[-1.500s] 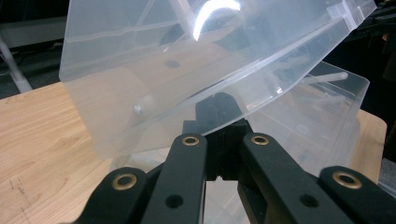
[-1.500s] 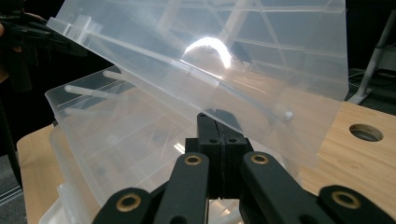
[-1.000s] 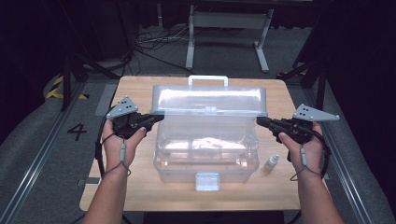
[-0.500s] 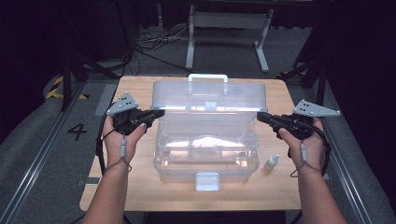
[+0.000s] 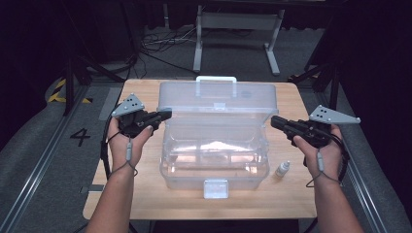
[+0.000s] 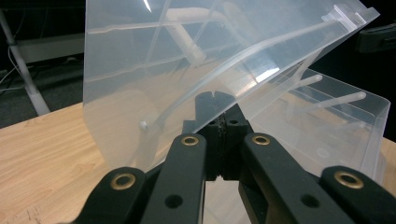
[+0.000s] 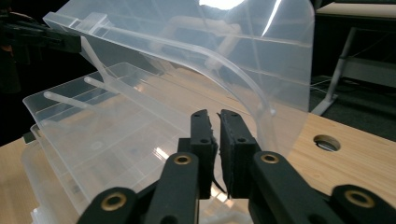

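Wooden table (image 5: 145, 204), left gripper (image 5: 165, 115) pinching clear lid (image 5: 218, 97), right gripper (image 5: 275, 121) loosening

High overhead; two close gripper views, perhaps facing, sharing lid (image 5: 221, 99)

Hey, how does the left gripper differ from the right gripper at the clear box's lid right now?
The left gripper is pinched shut on the side edge of the lid. The right gripper has just been opening, and a thin gap shows between its jaws with nothing in it. In the high view the left gripper meets the lid's edge, while the right gripper sits just clear of it. Both point inward at the raised lid from opposite sides.
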